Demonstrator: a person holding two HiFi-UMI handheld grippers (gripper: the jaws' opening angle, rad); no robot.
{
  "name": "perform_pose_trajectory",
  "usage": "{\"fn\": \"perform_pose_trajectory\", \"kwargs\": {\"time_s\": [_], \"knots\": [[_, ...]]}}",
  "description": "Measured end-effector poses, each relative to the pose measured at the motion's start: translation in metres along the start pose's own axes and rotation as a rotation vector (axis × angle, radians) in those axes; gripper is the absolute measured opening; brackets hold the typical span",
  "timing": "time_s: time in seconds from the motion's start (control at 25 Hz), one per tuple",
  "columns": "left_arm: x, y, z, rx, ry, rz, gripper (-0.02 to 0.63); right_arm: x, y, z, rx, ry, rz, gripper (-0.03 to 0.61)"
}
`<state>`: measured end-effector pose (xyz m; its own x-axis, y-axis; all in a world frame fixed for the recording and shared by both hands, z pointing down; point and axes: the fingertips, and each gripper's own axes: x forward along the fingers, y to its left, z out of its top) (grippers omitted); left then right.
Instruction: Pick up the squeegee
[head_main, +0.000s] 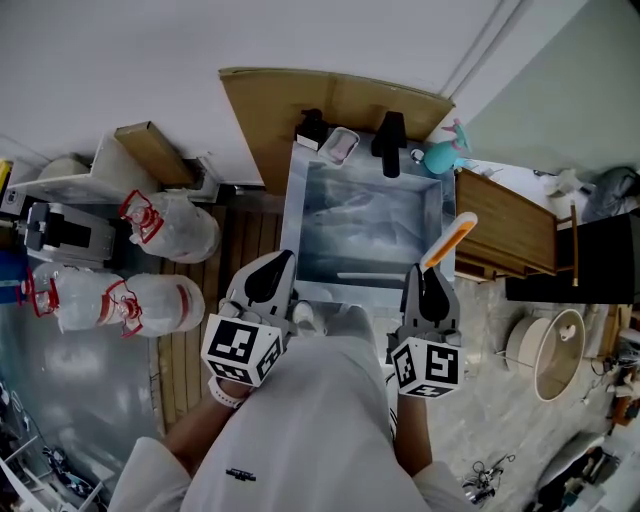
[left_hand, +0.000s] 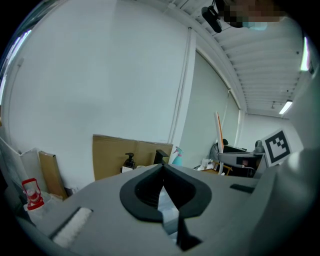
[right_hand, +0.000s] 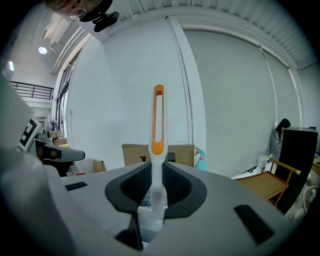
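1. Left gripper (head_main: 270, 280): jaws are pressed together with nothing between them, and it is held at the near left edge of the sink (head_main: 297, 215)
2. Right gripper (right_hand: 158, 175): jaws are clamped on the white shaft of the squeegee (right_hand: 158, 120), which is held over the sink's near right corner
3. The lift is judged best made straight and steady, with the clamp kept firm so the shaft cannot twist
4. The long axis is aligned with the jaws; the orange handle end points far and slightly right, and the blade end cannot be made out
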<state>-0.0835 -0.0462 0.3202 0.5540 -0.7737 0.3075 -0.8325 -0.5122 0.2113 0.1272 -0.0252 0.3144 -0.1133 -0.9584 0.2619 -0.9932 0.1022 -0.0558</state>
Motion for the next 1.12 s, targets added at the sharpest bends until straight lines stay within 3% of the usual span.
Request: {"fn": "perform_pose_trajectory", "kwargs": {"time_s": [1.12], "knots": [[-0.012,0.006,-0.008,-0.026,-0.006,0.001,0.003,-0.003,0.018,-0.003,-0.016,0.005,0.014,0.058]]}}
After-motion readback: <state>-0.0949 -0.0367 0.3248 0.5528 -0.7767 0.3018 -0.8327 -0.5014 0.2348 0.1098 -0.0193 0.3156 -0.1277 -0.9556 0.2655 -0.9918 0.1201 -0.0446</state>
